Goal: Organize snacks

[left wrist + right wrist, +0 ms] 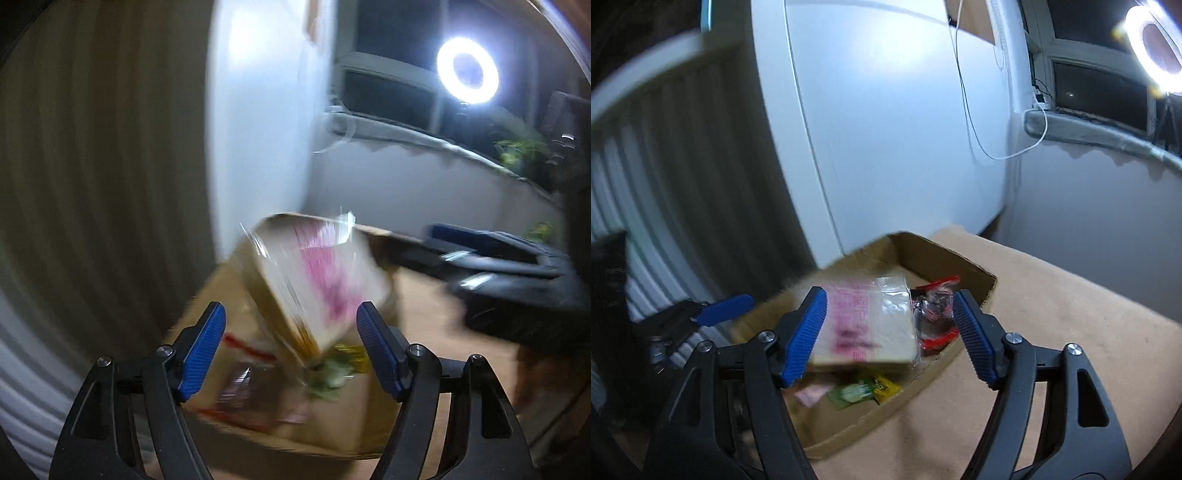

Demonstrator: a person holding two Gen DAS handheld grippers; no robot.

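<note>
Cardboard box point(975, 284) on tan counter point(1071, 332) collects the snacks. Left gripper point(291, 350): fingers wide, gripping nothing. Pink-printed packet point(864, 325), tilted and blurred, between right gripper point(889, 334) fingers over the box; those fingers look spread, grip unclear, likely mid-drop. Red packet point(936, 299) just beyond.

Pink printed characters on the cream snack packet point(864, 325) are blurred by motion; no text is legible in either view.
</note>
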